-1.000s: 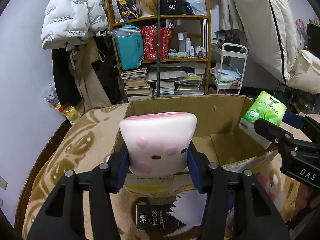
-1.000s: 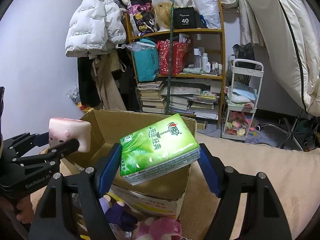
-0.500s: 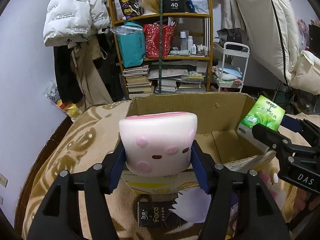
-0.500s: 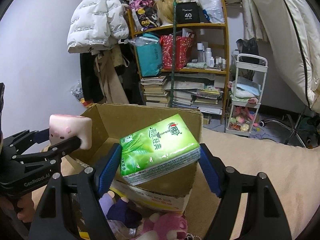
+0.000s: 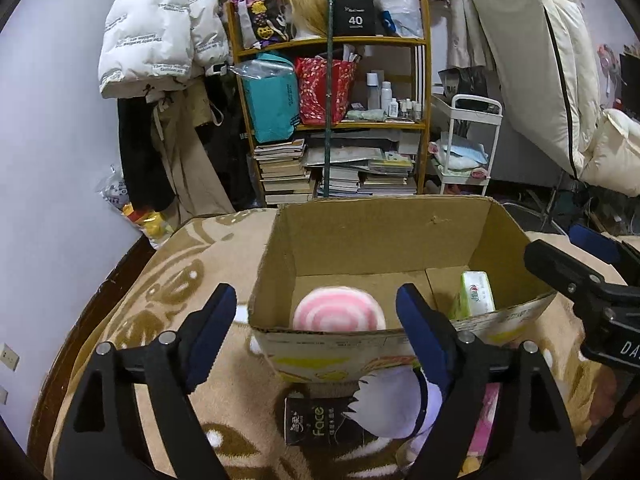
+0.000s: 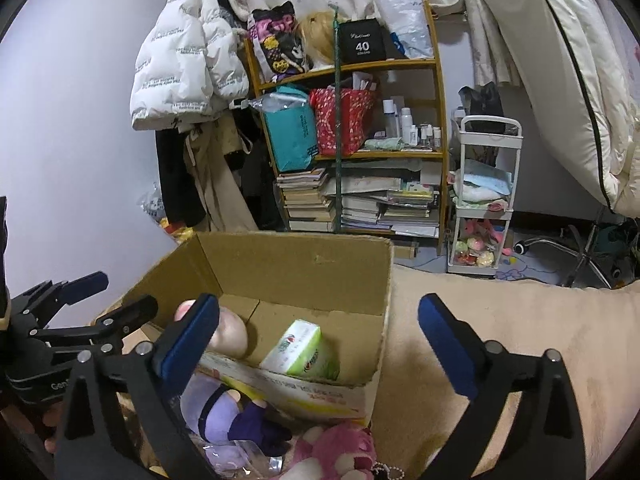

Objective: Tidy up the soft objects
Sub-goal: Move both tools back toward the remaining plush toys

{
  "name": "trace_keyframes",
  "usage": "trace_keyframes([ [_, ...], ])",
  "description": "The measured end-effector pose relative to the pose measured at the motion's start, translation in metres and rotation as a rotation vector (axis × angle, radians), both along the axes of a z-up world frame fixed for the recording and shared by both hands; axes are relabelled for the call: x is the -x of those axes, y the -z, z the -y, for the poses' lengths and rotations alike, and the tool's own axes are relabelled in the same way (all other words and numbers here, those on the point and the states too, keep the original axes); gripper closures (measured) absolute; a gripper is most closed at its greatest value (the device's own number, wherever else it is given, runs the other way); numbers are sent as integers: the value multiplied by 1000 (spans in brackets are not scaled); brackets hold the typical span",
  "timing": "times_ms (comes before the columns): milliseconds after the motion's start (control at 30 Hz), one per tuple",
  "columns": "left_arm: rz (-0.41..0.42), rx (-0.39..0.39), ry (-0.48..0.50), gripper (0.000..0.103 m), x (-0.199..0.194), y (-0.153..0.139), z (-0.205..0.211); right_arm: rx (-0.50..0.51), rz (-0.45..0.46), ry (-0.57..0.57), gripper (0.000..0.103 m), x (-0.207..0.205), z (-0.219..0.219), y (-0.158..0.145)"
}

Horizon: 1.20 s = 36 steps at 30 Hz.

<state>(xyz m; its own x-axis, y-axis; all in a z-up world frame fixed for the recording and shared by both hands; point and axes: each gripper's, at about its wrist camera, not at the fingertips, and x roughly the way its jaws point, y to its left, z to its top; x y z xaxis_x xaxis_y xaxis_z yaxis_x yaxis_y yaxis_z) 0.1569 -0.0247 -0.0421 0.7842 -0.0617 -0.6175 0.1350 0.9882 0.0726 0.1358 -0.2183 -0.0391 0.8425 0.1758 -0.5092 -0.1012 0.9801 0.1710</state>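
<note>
Cardboard box [image 5: 372, 240] open on a patterned beige blanket [image 5: 168, 280], print on its front wall too blurred to read. Inside, near the front wall: pink-and-white squishy toy [image 5: 339, 315], concentric rings up. Toward the box's right side: green tissue pack [image 6: 301, 348] on its edge, red-and-white logo visible, lettering not legible.

Left gripper [image 5: 316, 320] just short of the box front, jaws just opened, nothing between them. Right gripper [image 6: 320, 332] over the box's right corner, jaws just spread fully, released, empty. "DA" readable on the right gripper's body in the left view; "Gen" on the left gripper's in the right view.

In front of the box: dark packet [image 5: 316, 420] marked "Face", purple plush [image 6: 216, 408], pink plush [image 6: 340, 452]. Behind: wooden shelf [image 5: 426, 92] with a black box [image 5: 355, 16] marked "40", white puffer jacket [image 5: 160, 36] with small unreadable lettering.
</note>
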Motion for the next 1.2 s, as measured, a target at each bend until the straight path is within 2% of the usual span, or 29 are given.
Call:
trace_keyframes([
  [100, -15, 7, -12, 11, 8, -5, -7, -9, 0, 8, 0, 4, 2, -4],
  [167, -16, 11, -27, 9, 16, -10, -13, -20, -2, 17, 0, 9, 4, -7],
  [333, -22, 23, -46, 8, 32, -21, -25, -31, -38, 21, 0, 21, 7, -11],
  [733, -50, 0, -56, 8, 77, -34, -32, 37, -94, 48, 0, 66, 10, -28],
  [967, -127, -19, -61, 8, 99, -22, -32, 7, -136, 87, 0, 90, 22, -32],
  [1100, -141, -49, -63, 8, 108, -17, -27, -6, -175, 103, 0, 102, 28, -26],
  [1200, -149, -41, -59, 8, 114, -17, -27, -19, -210, 111, 0, 108, 32, -21],
])
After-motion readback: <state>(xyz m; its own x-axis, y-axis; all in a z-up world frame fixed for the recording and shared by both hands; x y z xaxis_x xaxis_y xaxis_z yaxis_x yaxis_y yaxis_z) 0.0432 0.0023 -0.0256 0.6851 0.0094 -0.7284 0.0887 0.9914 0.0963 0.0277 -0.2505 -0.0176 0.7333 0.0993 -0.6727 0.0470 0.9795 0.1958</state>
